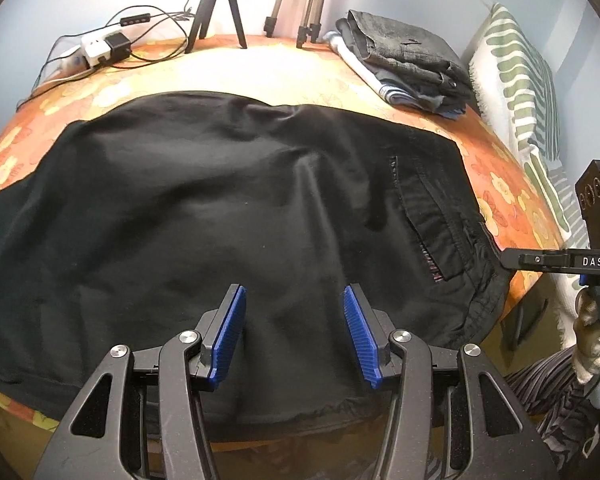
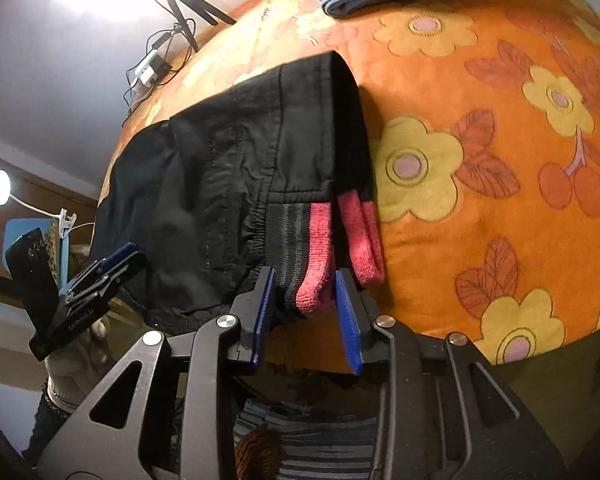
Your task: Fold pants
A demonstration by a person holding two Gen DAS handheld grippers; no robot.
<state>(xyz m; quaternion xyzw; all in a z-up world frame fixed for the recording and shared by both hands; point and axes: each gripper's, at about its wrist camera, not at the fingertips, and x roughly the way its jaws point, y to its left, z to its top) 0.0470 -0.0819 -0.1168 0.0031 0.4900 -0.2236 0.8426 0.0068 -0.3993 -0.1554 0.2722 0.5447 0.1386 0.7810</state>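
Only my right wrist view showed the waistband [image 2: 319,248]: a grey and pink striped end hanging over the near edge of the table [image 2: 479,184], sitting between the spread jaws of the right gripper [image 2: 304,280]; contact unclear. Only the left view showed the full spread of the pants [image 1: 220,208]: black, wrinkled, lying flat on the flowered cloth, near hem drooping off the edge. Left gripper [image 1: 294,296] hung over them, jaws apart, empty. Folded clothes [image 1: 403,56] sat at the far corner.
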